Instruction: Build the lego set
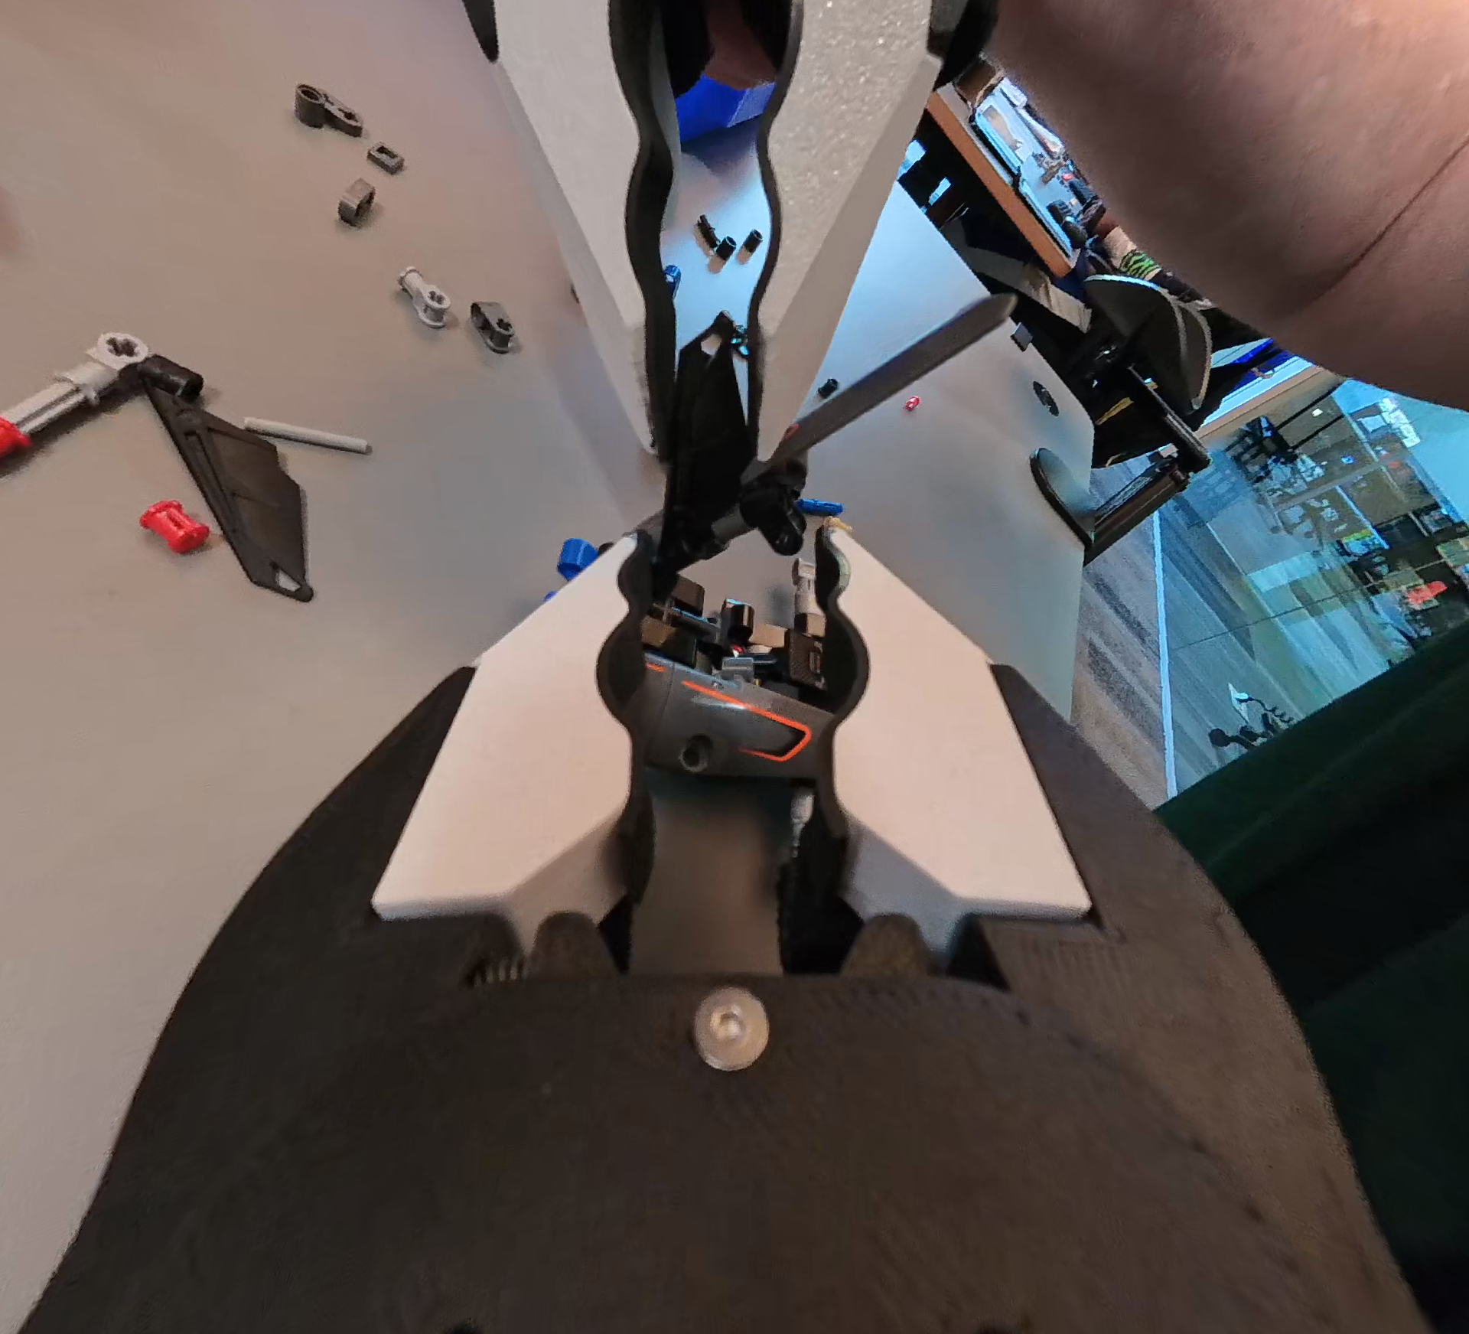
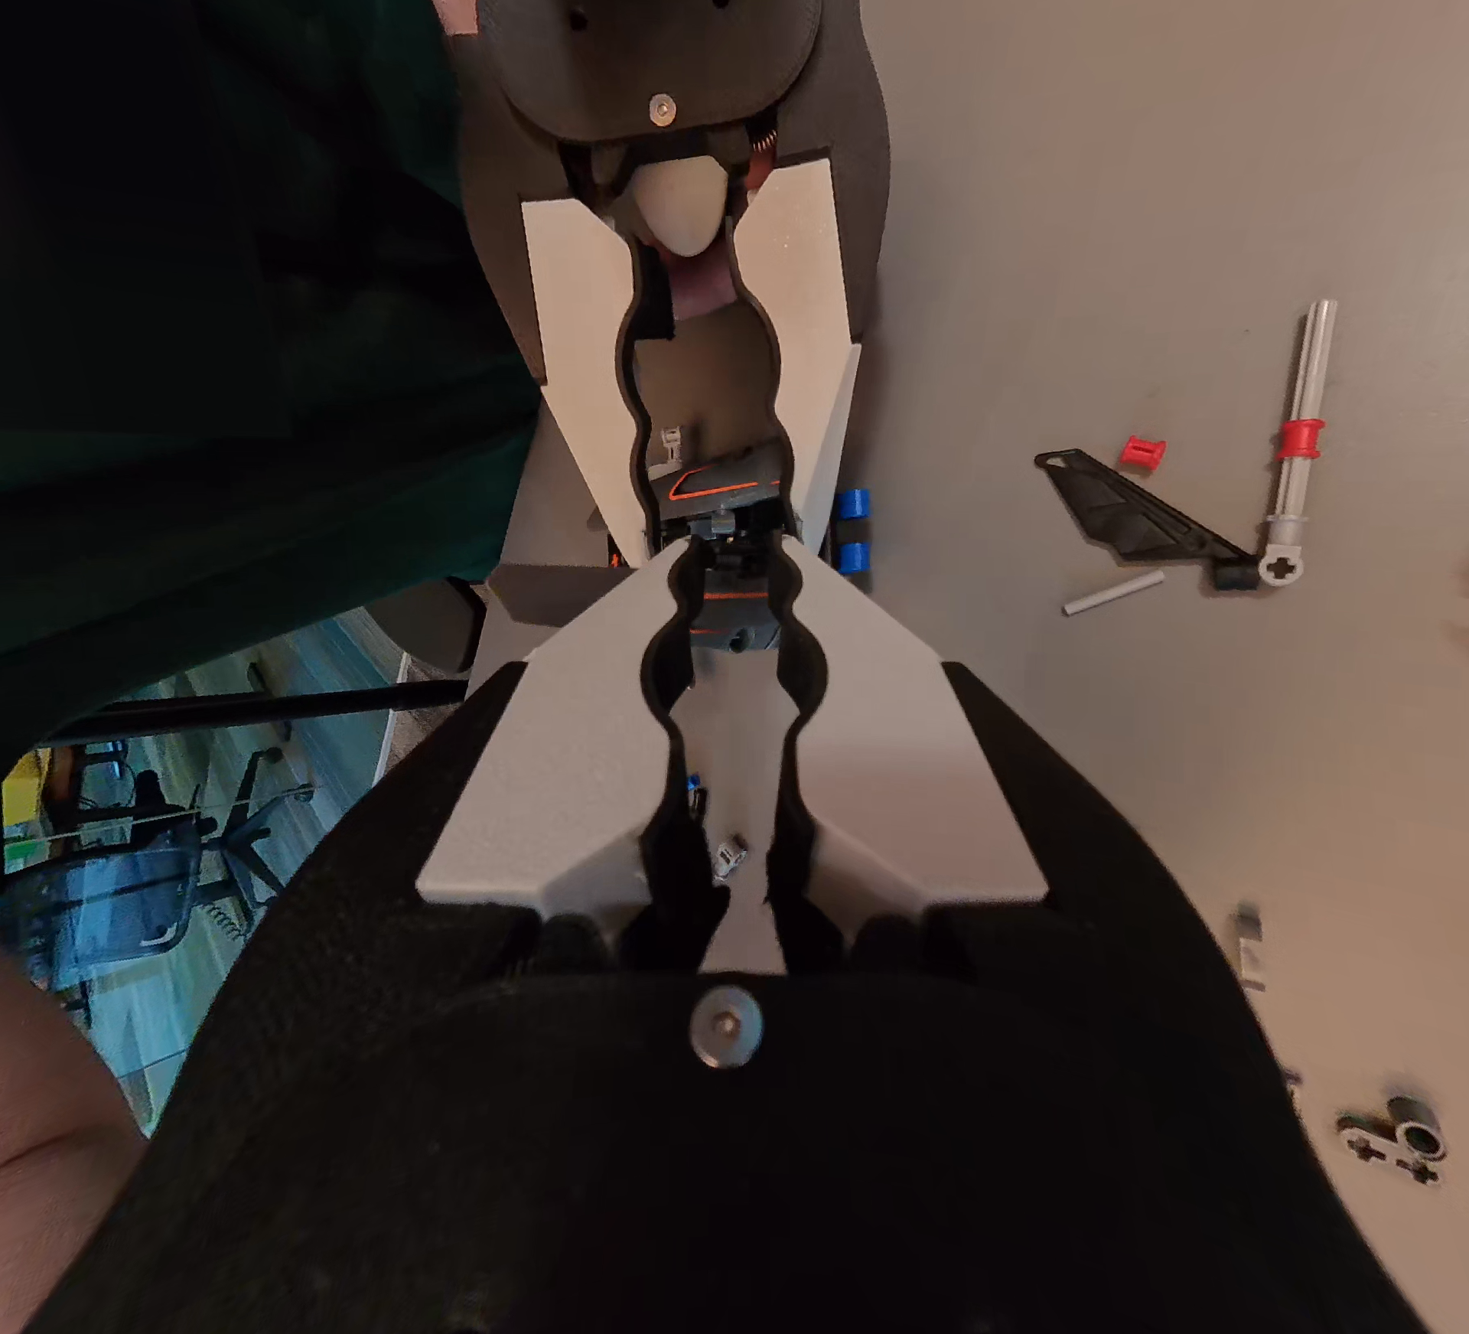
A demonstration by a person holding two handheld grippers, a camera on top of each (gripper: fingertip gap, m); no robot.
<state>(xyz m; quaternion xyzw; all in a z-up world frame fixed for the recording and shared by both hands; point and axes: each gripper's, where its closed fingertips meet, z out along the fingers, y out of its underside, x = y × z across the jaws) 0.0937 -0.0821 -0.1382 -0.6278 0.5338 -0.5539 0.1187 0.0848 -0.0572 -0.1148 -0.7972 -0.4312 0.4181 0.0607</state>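
Observation:
My left gripper (image 1: 731, 550) is shut on a dark grey lego model with an orange stripe (image 1: 727, 727), held above the white table (image 1: 238, 739). My right gripper (image 1: 707, 449) comes in from the top, tip to tip with it, shut on a black blade piece (image 1: 706, 413) that stands on the model's far end. A second long dark blade (image 1: 898, 381) sticks out to the right. In the right wrist view my right gripper (image 2: 731, 552) pinches the model's near end, and the left gripper (image 2: 719, 528) holds the striped body (image 2: 715, 485) from the top.
Loose parts lie on the table: a black blade joined to a grey axle with a red bush (image 1: 230, 469) (image 2: 1145, 516), a red bush (image 1: 173, 524), a grey rod (image 1: 306, 435), grey connectors (image 1: 327, 109), blue pins (image 2: 852, 528). A forearm (image 1: 1232, 103) is at upper right. The grippers are tip to tip, or close to it. My left tips are roughly 8 cm from the grey rod (image 1: 306, 435).

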